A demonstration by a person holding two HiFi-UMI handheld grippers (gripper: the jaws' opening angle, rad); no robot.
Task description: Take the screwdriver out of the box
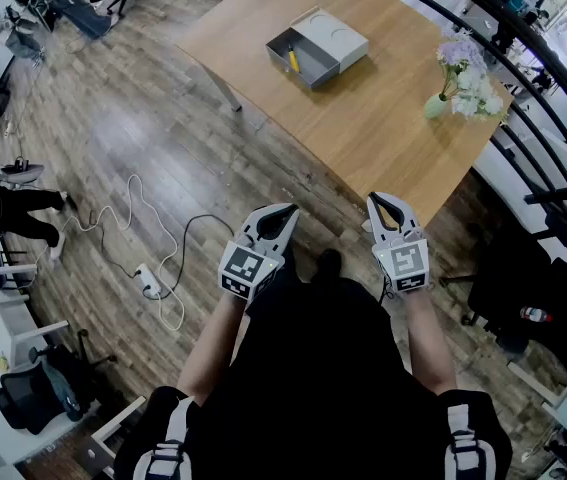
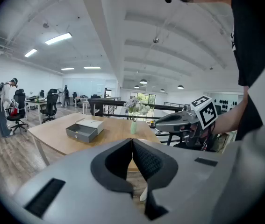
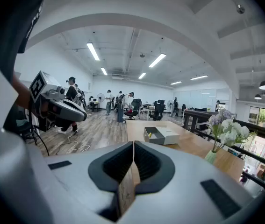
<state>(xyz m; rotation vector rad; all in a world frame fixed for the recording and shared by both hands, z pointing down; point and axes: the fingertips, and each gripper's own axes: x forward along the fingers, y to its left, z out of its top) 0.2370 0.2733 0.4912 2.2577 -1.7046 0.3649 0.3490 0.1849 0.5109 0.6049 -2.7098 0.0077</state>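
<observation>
A grey box (image 1: 303,60) with its white lid (image 1: 335,36) slid aside lies on the wooden table (image 1: 383,128), far from me. A yellow-handled screwdriver (image 1: 293,58) lies inside it. The box also shows in the left gripper view (image 2: 82,132) and the right gripper view (image 3: 154,135), where a bit of yellow (image 3: 149,135) is visible. My left gripper (image 1: 289,211) and right gripper (image 1: 375,201) are held close to my body, short of the table's near corner. Both are shut with nothing between their jaws.
A vase of pale flowers (image 1: 463,80) stands near the table's right edge. A black railing (image 1: 533,98) runs along the right. White cable and a power strip (image 1: 151,283) lie on the wood floor at the left. Office chairs and people are far off.
</observation>
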